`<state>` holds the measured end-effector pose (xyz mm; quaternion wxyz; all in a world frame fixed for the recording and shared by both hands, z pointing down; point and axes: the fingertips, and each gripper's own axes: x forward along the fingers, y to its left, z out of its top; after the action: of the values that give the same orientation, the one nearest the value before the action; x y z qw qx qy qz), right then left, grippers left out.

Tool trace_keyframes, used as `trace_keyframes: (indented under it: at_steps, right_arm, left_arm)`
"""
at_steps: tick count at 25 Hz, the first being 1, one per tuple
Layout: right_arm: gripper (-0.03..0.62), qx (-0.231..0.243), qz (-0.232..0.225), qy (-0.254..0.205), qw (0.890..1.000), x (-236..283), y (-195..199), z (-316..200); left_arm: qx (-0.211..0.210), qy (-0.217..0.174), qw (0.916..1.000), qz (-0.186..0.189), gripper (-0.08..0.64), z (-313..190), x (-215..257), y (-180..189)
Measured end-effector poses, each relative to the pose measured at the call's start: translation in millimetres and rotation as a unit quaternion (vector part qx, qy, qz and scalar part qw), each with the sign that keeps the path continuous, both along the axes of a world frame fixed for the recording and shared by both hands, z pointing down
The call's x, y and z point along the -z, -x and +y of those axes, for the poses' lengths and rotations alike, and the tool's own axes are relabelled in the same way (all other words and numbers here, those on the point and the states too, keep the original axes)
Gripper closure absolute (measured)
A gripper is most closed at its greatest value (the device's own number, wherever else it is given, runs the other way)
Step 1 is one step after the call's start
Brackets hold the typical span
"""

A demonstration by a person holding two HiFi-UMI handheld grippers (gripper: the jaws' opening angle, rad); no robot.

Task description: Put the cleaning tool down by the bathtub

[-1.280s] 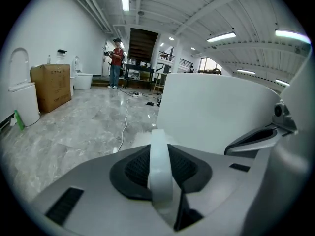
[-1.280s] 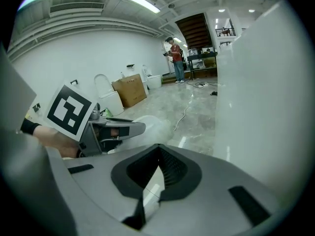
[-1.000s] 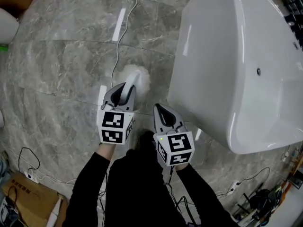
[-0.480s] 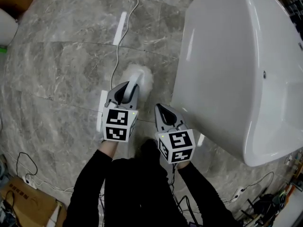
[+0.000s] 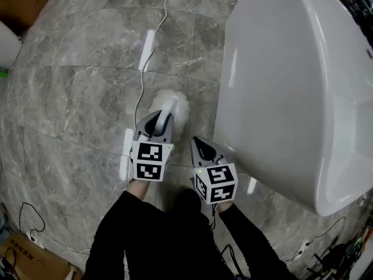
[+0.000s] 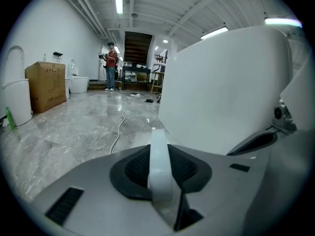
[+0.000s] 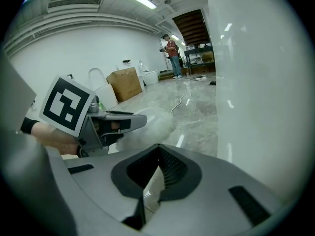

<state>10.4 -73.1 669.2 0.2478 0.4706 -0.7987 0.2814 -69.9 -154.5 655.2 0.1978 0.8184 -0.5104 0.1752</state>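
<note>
We have drawn nearer the bathtub [image 5: 291, 86], which now fills more of the right side. Over the marble floor [image 5: 70, 98], the cleaning tool [image 5: 173, 104] sits just beside the tub wall, its handle grasped by our left gripper [image 5: 162, 116] fingers. Our right gripper [image 5: 198, 142] fingers are clenched on nothing.

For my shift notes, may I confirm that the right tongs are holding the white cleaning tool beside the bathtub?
Not quite: the left tongs hold the white cleaning tool beside the bathtub. The left gripper view shows its handle clamped between them. The right tongs are shut and empty.
</note>
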Motion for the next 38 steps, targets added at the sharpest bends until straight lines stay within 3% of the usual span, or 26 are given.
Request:
trace_keyframes:
  at_steps: [15, 38]
  right_arm:
    - [0.592, -0.005, 0.005, 0.003, 1.000, -51.9, -6.5, -14.9]
    - [0.591, -0.013, 0.018, 0.029, 0.999, -113.2, -11.9, -9.0]
  left_arm:
    - [0.028, 0.025, 0.9992, 0.008, 0.460, -12.4, -63.1, -4.6]
    - [0.037, 0.043, 0.9984, 0.003, 0.460, -13.2, -133.2, -7.4]
